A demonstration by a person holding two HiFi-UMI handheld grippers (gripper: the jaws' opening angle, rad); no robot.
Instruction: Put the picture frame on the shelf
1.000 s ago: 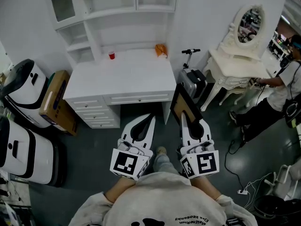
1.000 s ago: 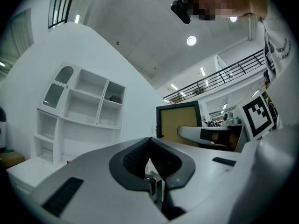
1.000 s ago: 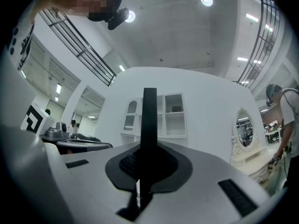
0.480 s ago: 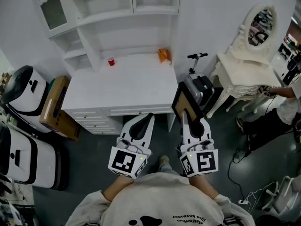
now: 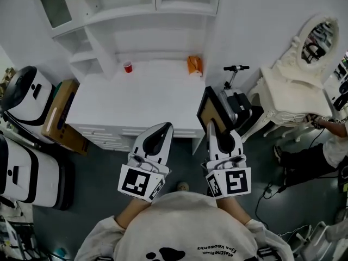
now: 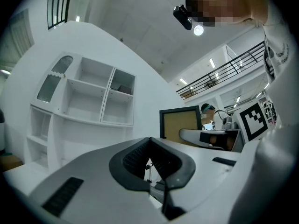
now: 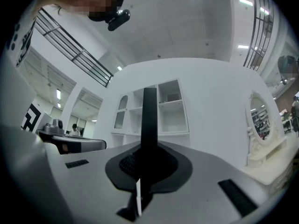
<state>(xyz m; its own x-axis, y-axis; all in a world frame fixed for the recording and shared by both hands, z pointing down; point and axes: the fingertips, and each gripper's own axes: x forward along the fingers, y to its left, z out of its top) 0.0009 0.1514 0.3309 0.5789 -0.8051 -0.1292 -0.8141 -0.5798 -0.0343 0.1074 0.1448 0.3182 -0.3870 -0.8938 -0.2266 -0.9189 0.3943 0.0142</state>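
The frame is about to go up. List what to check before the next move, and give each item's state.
1. Picture frame clamped in right gripper: ok, upright between the pads.
2. Left gripper free: ok, jaws together, nothing between them.
3. Room on the shelf: ok, the wide board looks bare.
4. Frame close enough to the shelf: not ok, it hangs at the desk's front edge.
5. Way across the desk: ok, red cup and orange packet sit at the back, apart.

Matt black picture frame (image 5: pixel 209 113) — smooth white desk (image 5: pixel 136 99).
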